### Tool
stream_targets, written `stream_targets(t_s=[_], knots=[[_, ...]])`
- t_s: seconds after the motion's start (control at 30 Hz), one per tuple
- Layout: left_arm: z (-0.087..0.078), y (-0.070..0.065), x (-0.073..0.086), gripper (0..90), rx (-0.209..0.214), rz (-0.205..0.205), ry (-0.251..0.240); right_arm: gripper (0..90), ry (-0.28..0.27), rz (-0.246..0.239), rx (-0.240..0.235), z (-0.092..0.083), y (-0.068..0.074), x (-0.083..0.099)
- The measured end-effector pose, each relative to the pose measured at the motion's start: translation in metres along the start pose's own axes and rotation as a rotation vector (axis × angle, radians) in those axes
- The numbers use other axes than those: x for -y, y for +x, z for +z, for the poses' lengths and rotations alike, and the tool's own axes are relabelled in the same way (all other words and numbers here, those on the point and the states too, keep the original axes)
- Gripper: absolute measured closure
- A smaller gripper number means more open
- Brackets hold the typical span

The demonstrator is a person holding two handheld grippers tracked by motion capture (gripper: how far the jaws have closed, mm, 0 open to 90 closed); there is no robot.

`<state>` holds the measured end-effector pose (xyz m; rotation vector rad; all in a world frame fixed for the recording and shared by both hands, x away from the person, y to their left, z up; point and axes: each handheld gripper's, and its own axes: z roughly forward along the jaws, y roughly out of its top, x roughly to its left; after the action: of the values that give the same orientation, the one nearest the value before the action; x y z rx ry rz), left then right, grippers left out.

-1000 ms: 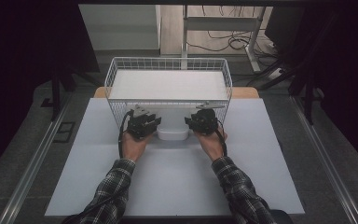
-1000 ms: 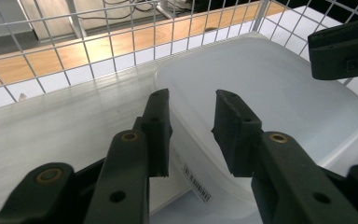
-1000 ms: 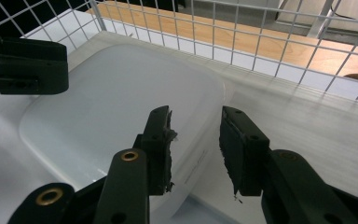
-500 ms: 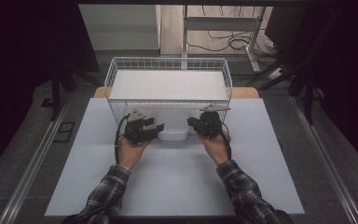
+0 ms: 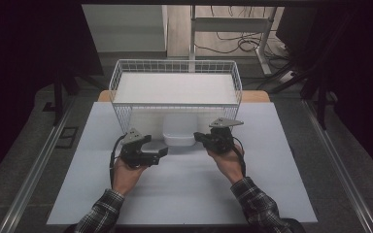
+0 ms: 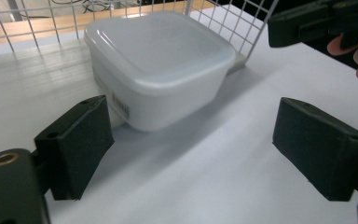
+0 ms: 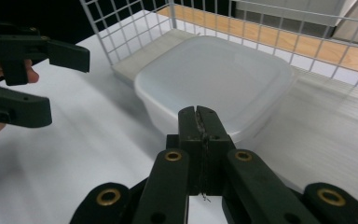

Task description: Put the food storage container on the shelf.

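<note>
The counter (image 5: 184, 194) is covered by a plain white sheet, with a strip of wood showing along its far edge; around it the room is dark, with a pale floor, table legs and loose cables beyond. On the far half of the counter stands a white wire basket (image 5: 126, 77), holding what looks like a flat white sheet or board. Just in front of the basket's near wall, between the two hands, sits a white plastic tub (image 5: 178, 136) with a fitted lid, squarish with rounded corners, a small barcode label on one side. It looks light and fairly stiff, though the thin walls would likely flex under a hard squeeze, and the smooth plastic may prove slippery; what it holds cannot be told. A hold across two opposite walls just under the lid rim seems safest, or on the rim itself. The left tongs (image 5: 161, 152) are spread wide apart, aimed at the tub from its left and clear of it. The right tongs (image 5: 197, 138) are pressed together on nothing, the tips just beside the tub's right side.
</note>
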<state>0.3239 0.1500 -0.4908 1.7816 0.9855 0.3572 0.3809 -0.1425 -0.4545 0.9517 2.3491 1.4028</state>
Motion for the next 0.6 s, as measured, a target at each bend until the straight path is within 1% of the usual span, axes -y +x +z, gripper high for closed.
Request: stream_targets(t_s=[0.13, 0.17, 0.2, 0.23, 0.37, 0.43, 0.5, 0.53, 0.57, 0.6], knots=[[-0.005, -0.003, 0.007, 9.0, -0.015, 0.023, 0.005, 89.3, 0.005, 0.002, -0.015, -0.002, 0.002, 0.004], [-0.008, -0.006, 0.012, 7.5, -0.022, 0.037, 0.010, 89.3, 0.009, -0.003, -0.018, -0.003, 0.004, 0.007], [-0.008, -0.006, 0.012, 7.3, -0.022, 0.037, 0.010, 89.3, 0.009, -0.003, -0.018, -0.003, 0.004, 0.007], [-0.012, -0.008, 0.016, 6.9, -0.030, 0.055, 0.008, 89.3, 0.012, -0.007, -0.022, -0.004, 0.004, 0.010], [-0.017, -0.011, 0.022, 5.5, -0.041, 0.078, 0.005, 89.2, 0.018, -0.015, -0.022, -0.006, 0.005, 0.015], [-0.022, -0.013, 0.028, 4.3, -0.045, 0.084, 0.001, 89.1, 0.023, -0.010, -0.021, -0.006, 0.005, 0.018], [-0.023, -0.014, 0.029, 4.0, -0.048, 0.086, 0.001, 88.9, 0.027, -0.011, -0.021, -0.004, 0.006, 0.019], [-0.026, -0.016, 0.033, 3.8, -0.052, 0.085, -0.001, 88.8, 0.031, -0.016, -0.024, -0.003, 0.007, 0.020], [-0.026, -0.016, 0.033, 3.7, -0.052, 0.085, -0.001, 88.8, 0.031, -0.016, -0.024, -0.003, 0.007, 0.020], [-0.028, -0.016, 0.036, 3.7, -0.053, 0.087, -0.001, 88.8, 0.040, -0.029, -0.029, 0.001, 0.010, 0.022]])
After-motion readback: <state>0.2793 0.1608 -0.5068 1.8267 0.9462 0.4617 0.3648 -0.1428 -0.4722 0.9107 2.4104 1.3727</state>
